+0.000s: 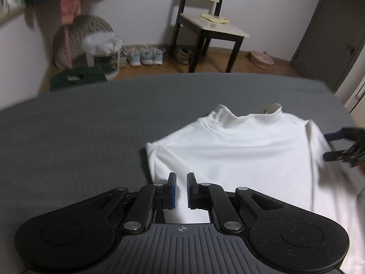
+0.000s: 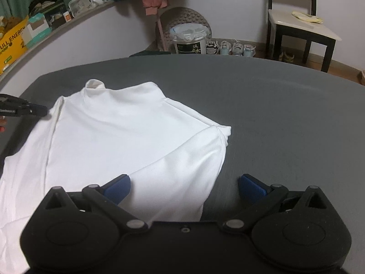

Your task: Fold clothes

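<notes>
Lying flat on one grey bed sheet (image 2: 262, 105), a single white shirt (image 2: 118, 137) with a raised collar sits collar away from the cameras, one sleeve folded in over the body. Two hand-held grippers work over it. The left gripper (image 1: 181, 190) has its two blue pads drawn nearly together, a narrow slit between them, with white cloth showing through that slit; whether the cloth is pinched cannot be told. The right gripper (image 2: 183, 186) stands spread wide, its left pad over the shirt's lower edge and its right pad over bare sheet.

Beyond the bed, counted items include one dark-legged chair (image 1: 206, 26) with a pale seat carrying one yellowish cloth (image 1: 214, 18); four pale sneakers (image 2: 230, 48) in a row by the wall, with further shoes under the chair; one white bucket (image 2: 189, 43) lined with a plastic bag; one round knitted cushion (image 1: 79, 38); one dark green case (image 1: 78, 78) on the floor.

Legible writing: a yellow box (image 2: 12, 45) on the shelf reads "ULL ENERGY", first letter cut off. The bucket's dark label bears characters too small to read.
</notes>
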Tool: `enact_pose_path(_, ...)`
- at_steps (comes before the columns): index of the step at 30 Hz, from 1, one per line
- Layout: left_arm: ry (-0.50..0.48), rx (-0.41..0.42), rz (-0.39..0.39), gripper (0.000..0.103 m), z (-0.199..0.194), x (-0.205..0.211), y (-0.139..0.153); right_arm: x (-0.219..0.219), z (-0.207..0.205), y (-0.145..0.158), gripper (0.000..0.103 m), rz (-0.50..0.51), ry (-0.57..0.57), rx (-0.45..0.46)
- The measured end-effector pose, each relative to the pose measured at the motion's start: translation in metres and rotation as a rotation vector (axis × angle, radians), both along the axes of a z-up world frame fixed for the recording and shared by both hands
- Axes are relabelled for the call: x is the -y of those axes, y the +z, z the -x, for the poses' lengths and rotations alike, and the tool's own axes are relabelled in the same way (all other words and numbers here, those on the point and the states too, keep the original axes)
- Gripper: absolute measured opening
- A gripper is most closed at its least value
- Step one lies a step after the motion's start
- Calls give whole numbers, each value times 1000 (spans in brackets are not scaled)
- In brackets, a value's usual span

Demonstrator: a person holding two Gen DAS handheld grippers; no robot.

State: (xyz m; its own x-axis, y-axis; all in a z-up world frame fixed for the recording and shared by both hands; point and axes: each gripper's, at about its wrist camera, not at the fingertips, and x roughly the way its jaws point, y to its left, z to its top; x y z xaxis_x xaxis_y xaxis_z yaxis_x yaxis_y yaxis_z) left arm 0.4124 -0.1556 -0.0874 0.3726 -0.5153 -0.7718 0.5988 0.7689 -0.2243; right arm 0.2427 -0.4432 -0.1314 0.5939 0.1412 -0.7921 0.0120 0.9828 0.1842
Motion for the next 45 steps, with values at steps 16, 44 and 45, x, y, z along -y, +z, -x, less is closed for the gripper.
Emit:
enact_pose_path(16,58,-44,128,103,-8,-6,-8,2,-3,5,103,11,-22,3)
enact_pose_path(44,59,-81,-7,95,-45,36,-31,41,-24,-2,49,-175,-13,75)
enact_pose_path(45,56,-74,-23,92,-45,37,-30,41,-23,-2,48,-176,-12,73)
